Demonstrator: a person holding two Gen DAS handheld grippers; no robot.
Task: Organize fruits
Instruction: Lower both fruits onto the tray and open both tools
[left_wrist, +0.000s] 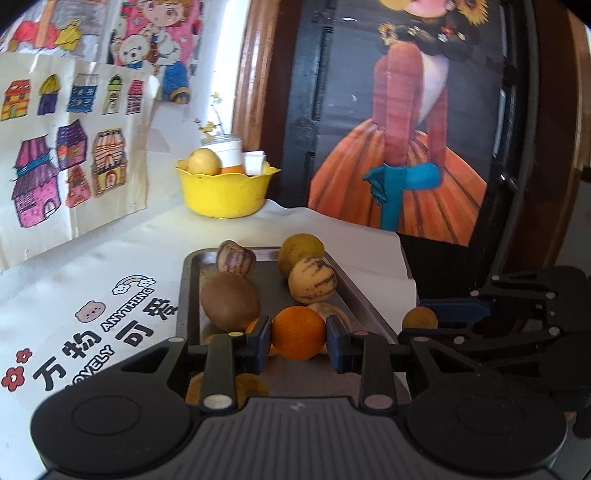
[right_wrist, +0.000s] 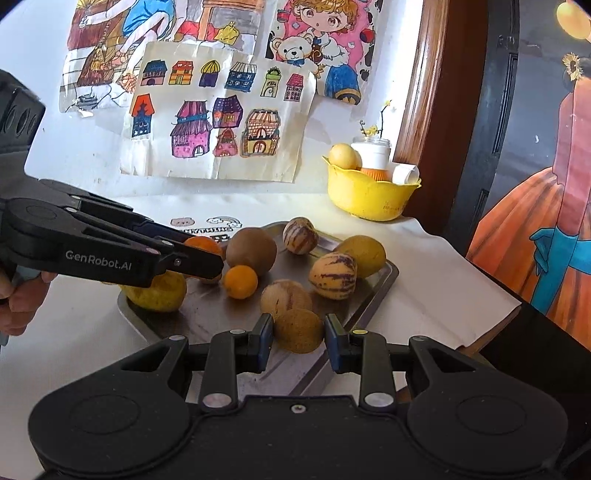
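Note:
A metal tray (left_wrist: 354, 291) (right_wrist: 373, 299) holds several fruits. My left gripper (left_wrist: 298, 338) is shut on an orange (left_wrist: 298, 332), seen also in the right wrist view (right_wrist: 203, 245), above the tray's near end. My right gripper (right_wrist: 298, 332) is shut on a brownish-yellow round fruit (right_wrist: 298, 330), which shows in the left wrist view (left_wrist: 420, 318) at the tray's right edge. On the tray lie a kiwi (left_wrist: 229, 301) (right_wrist: 252, 251), striped melons (left_wrist: 312, 279) (right_wrist: 333, 275), a small orange (right_wrist: 241, 281) and a yellow fruit (right_wrist: 157, 291).
A yellow bowl (left_wrist: 225, 195) (right_wrist: 369, 195) with a yellow fruit and white cups stands at the back by the wall. Drawings hang on the wall behind. A white printed cloth (left_wrist: 92, 280) covers the table; its right edge drops off beside a dark painted door.

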